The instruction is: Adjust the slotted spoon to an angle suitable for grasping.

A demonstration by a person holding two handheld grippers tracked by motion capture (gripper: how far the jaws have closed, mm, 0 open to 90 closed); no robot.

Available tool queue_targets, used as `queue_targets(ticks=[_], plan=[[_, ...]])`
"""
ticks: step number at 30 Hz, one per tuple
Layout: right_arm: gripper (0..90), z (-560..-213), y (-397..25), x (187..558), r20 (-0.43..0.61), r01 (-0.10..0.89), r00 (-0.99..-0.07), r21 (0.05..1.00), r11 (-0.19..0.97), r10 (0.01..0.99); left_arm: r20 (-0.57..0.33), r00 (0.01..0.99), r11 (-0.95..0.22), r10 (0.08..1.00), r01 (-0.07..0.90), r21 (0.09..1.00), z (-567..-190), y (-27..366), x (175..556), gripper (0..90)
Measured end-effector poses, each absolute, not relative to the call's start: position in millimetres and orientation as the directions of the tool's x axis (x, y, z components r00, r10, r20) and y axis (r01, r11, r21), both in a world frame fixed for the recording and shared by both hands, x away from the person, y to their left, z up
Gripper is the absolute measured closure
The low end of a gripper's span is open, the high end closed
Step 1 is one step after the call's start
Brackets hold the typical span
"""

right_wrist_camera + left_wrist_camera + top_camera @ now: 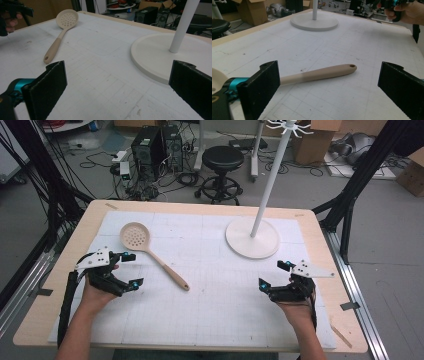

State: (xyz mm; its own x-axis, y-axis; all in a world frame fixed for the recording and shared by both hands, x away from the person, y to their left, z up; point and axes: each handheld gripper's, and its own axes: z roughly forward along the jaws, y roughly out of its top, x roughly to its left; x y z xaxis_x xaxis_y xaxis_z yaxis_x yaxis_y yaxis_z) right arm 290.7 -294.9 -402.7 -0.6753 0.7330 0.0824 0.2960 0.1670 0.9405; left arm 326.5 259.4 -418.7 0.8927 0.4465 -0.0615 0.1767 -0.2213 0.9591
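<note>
1. The high view takes in the whole table: the slotted spoon (150, 251) lies left of centre on the white mat (215, 315), bowl far, handle running near and right.
2. The left gripper (132, 270) sits just left of the spoon, jaws wide apart and holding nothing.
3. The right gripper (274, 275) rests near the stand's round base (252, 237), jaws likewise apart.
4. In the left gripper view the near jaw hides most of the spoon's bowl; the handle (322, 73) lies between the jaws.
5. The stand's top is cut off in both gripper views.
</note>
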Motion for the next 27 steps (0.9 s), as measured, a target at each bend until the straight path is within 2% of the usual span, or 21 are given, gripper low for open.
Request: queue_targets(ticks=[16, 22, 23, 24, 25, 27], plan=[[0.2, -403, -292, 288, 0.054, 0.298, -0.674, 0.932, 0.204, 0.736, -0.049, 0.902, -0.228, 0.428, 0.16, 0.96, -417, 257, 326, 4.6], [0.2, -405, -295, 289, 0.055, 0.305, -0.671, 0.93, 0.207, 0.74, -0.013, 0.887, -0.256, 0.462, 0.147, 0.955, -410, 251, 334, 5.1], [0.2, -405, -295, 289, 0.058, 0.308, -0.67, 0.929, 0.206, 0.74, -0.005, 0.885, -0.261, 0.465, 0.142, 0.955, -408, 249, 336, 8.0], [0.2, -405, -295, 289, 0.052, 0.306, -0.669, 0.928, 0.211, 0.742, 0.002, 0.896, -0.27, 0.443, 0.131, 0.954, -405, 243, 342, 17.4], [0.2, -405, -295, 289, 0.052, 0.306, -0.669, 0.928, 0.211, 0.742, 0.002, 0.896, -0.27, 0.443, 0.131, 0.954, -405, 243, 342, 21.2], [0.2, -405, -294, 289, 0.051, 0.308, -0.669, 0.927, 0.214, 0.742, 0.019, 0.898, -0.311, 0.44, 0.133, 0.941, -403, 236, 349, 24.3]])
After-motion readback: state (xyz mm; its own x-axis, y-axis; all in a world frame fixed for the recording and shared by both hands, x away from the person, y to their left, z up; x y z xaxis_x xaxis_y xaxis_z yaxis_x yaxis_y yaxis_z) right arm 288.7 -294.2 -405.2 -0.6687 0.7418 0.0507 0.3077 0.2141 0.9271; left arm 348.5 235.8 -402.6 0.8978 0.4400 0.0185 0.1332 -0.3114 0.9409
